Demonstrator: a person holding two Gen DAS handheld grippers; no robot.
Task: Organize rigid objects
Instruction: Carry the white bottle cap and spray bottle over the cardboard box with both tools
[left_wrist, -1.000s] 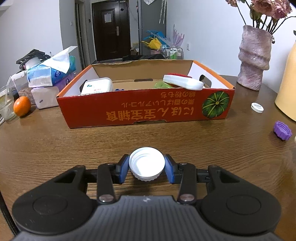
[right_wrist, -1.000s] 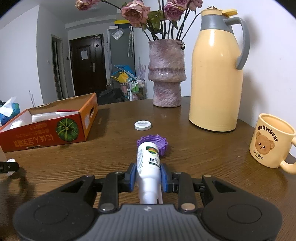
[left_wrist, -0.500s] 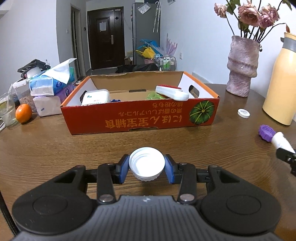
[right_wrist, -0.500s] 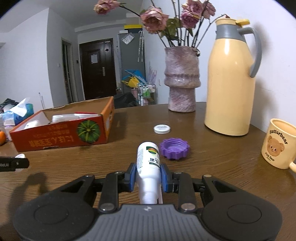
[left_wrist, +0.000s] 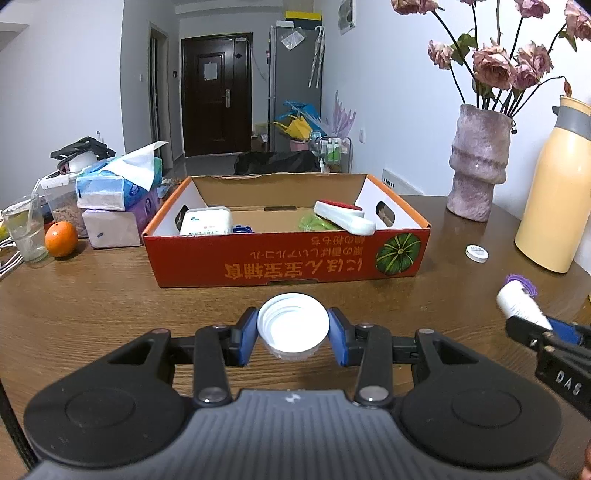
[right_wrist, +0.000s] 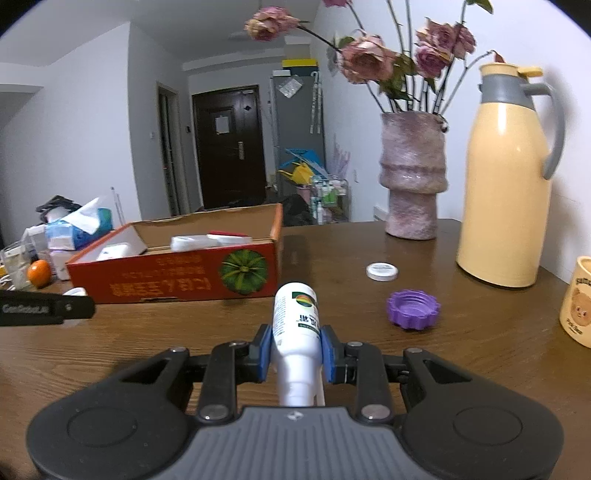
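My left gripper (left_wrist: 292, 334) is shut on a white screw cap (left_wrist: 293, 325), held above the wooden table in front of the red cardboard box (left_wrist: 288, 264). My right gripper (right_wrist: 296, 350) is shut on a white bottle (right_wrist: 295, 317) with a green label, lying along the fingers. The bottle also shows at the right edge of the left wrist view (left_wrist: 517, 302). The box (right_wrist: 177, 280) holds several white items. A purple lid (right_wrist: 413, 308) and a small white lid (right_wrist: 382, 271) lie on the table right of the box.
A pink vase (right_wrist: 412, 177) with flowers, a yellow thermos (right_wrist: 506, 192) and a bear mug (right_wrist: 578, 301) stand at the right. Tissue boxes (left_wrist: 118, 184), an orange (left_wrist: 61, 238) and a glass (left_wrist: 26, 229) stand left of the box.
Both grippers have risen and pulled back from the box, each keeping its object. The right gripper with the bottle has moved left, closer to the left gripper.
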